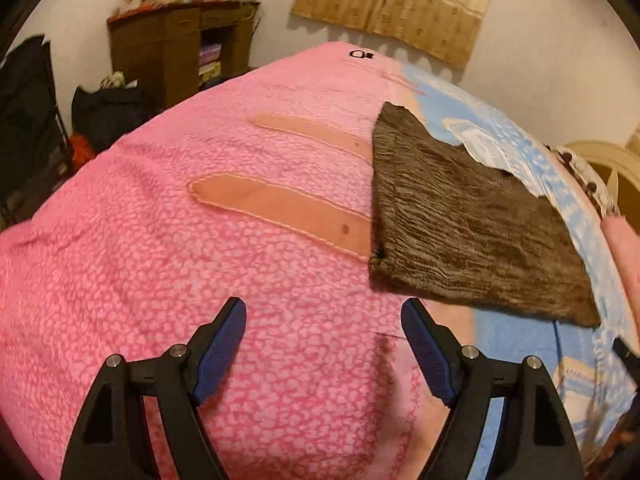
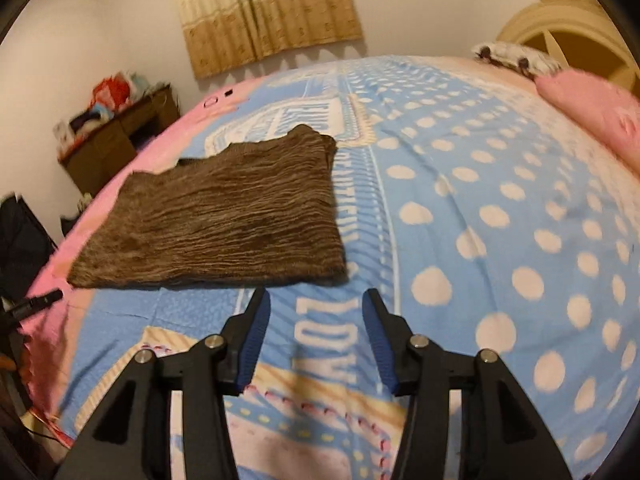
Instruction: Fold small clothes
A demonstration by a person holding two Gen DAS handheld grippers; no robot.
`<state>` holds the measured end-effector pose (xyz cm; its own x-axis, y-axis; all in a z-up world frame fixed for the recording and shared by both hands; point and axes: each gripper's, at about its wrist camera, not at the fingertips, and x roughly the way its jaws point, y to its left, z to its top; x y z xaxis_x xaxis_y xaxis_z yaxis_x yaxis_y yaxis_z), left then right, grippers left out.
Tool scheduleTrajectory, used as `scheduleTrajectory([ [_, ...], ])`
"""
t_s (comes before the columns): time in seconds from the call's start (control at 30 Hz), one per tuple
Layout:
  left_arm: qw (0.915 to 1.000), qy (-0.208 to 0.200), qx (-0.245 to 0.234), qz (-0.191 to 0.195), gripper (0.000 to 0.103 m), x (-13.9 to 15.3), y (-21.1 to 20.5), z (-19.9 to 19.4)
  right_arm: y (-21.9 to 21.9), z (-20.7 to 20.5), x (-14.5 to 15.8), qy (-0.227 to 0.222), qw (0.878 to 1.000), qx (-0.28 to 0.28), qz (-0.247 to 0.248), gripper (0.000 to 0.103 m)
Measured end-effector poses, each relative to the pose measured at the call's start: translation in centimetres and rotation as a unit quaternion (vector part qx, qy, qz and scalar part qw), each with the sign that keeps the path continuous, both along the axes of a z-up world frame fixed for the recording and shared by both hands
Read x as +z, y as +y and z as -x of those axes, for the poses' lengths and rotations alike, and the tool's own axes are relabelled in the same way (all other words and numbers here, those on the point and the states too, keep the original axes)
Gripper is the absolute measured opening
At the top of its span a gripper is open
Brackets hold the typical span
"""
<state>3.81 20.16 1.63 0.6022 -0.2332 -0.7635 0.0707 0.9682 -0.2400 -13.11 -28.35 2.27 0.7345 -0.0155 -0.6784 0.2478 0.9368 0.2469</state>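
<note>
A brown ribbed knit garment lies flat and folded on the bed, partly on the pink blanket and partly on the blue dotted cover. In the right wrist view the same garment lies just beyond and left of my fingertips. My left gripper hovers open over the pink blanket, left of the garment's near corner, with nothing between its fingers. Over the blue cover my right gripper stands open and holds nothing, close to the garment's near right corner.
A brown wooden cabinet piled with items stands by the far wall, dark bags beside it. Beige curtains hang on the wall. A pink pillow and a cream headboard are at the bed's right end.
</note>
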Motion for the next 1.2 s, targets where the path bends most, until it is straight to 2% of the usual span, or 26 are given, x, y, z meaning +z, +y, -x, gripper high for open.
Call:
scheduleTrajectory([
  [0.17,0.9987,-0.001,0.005,0.050,0.080,0.6,0.6,-0.3,-0.1,0.1,-0.6,-0.008,0.999,-0.008,-0.046,0.052],
  [0.27,0.9982,-0.006,0.004,0.060,0.080,1.0,0.2,-1.2,0.3,0.4,-0.5,-0.014,0.999,-0.007,-0.045,0.052],
  [0.37,0.9979,-0.027,-0.008,0.058,0.080,1.8,-0.9,-2.6,0.5,0.5,-0.4,-0.017,0.999,-0.002,-0.043,0.064],
  [0.47,0.9979,-0.005,-0.023,0.060,0.080,1.0,-1.8,-4.2,0.0,0.2,0.0,-0.021,0.999,-0.008,-0.032,0.064],
  [0.6,0.9941,0.021,-0.017,0.106,0.080,-0.8,-2.2,-4.7,-1.1,-0.9,-0.3,-0.014,0.999,-0.018,-0.029,0.064],
  [0.73,0.9960,0.005,-0.027,0.085,0.080,-0.5,-2.7,-3.9,-1.9,-1.9,-1.0,-0.006,0.999,-0.018,-0.037,0.064],
  [0.87,0.9949,-0.015,-0.033,0.094,0.080,0.8,-2.8,-3.8,-2.4,-3.0,-0.9,-0.009,0.999,-0.013,-0.046,0.064],
  [0.97,0.9964,-0.023,-0.021,0.079,0.080,1.8,-3.4,-4.5,-2.3,-4.2,-0.6,-0.011,0.999,-0.004,-0.039,0.064],
  [1.07,0.9951,-0.035,-0.039,0.084,0.080,2.7,-5.0,-5.0,-2.4,-6.0,-0.1,-0.007,0.999,-0.002,-0.031,0.064],
  [1.13,0.9961,-0.058,-0.047,0.048,0.080,3.3,-6.4,-4.9,-2.7,-7.0,0.7,-0.017,0.999,-0.001,-0.041,0.064],
  [1.2,0.9967,-0.074,-0.032,0.011,0.080,3.1,-6.7,-4.9,-2.3,-7.7,1.6,-0.033,0.998,0.003,-0.052,0.064],
])
